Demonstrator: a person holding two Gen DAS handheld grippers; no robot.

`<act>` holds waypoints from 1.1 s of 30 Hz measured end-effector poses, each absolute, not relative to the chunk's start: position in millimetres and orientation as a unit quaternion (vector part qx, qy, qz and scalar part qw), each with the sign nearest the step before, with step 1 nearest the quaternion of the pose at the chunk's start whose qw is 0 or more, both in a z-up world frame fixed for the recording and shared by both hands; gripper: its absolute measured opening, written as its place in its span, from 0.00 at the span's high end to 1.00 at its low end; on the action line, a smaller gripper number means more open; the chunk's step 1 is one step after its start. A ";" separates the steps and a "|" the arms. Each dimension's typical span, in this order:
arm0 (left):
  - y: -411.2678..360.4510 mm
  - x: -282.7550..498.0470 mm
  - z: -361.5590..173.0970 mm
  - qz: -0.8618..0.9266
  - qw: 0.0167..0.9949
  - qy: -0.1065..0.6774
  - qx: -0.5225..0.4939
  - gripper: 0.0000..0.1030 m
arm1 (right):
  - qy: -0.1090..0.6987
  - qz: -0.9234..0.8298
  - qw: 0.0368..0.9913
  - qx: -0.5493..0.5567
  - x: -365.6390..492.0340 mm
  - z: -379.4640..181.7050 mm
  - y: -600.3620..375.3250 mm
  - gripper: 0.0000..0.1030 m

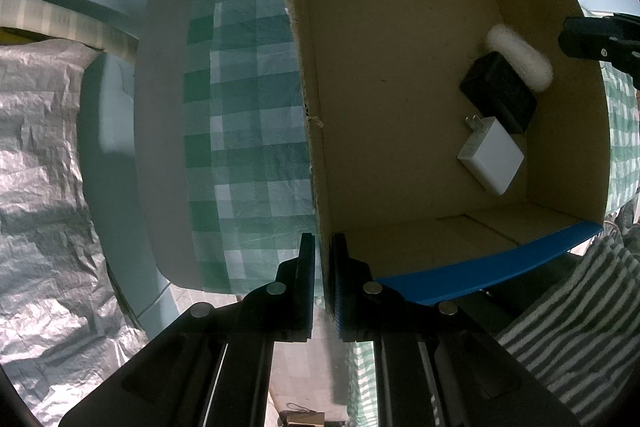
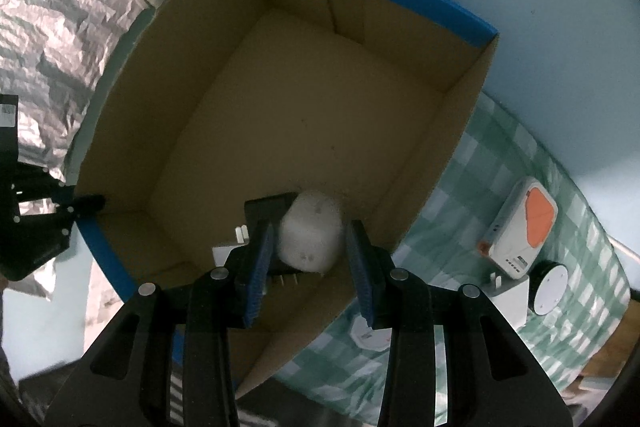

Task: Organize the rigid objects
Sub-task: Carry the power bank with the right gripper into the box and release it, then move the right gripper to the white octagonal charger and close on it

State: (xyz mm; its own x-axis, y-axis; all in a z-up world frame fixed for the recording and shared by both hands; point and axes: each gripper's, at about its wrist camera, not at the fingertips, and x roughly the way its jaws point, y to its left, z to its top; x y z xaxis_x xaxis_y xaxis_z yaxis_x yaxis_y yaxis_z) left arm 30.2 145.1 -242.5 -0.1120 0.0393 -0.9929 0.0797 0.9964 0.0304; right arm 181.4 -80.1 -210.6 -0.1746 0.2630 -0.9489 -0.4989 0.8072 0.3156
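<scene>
The white foam-like object (image 2: 310, 237) is lying in the cardboard box (image 2: 280, 99) atop the black adapter (image 1: 498, 93), largely hiding it, with the white charger (image 1: 491, 155) partly cut off behind the finger. The right gripper (image 2: 310, 269) is hovering released, pads apart beside the object. The left gripper (image 1: 323, 275) is clenching the box's wall; most of the floor is lying open.
</scene>
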 end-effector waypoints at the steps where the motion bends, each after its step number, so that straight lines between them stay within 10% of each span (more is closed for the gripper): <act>1: 145.4 30.2 -242.5 -0.015 0.665 0.745 0.040 0.91 | 0.705 0.299 0.638 -0.083 181.5 -210.2 -80.4 0.64; 33: 144.0 29.0 -243.7 -0.017 0.664 0.746 0.045 0.91 | 0.709 0.233 0.666 -0.011 186.2 -179.9 -163.7 0.46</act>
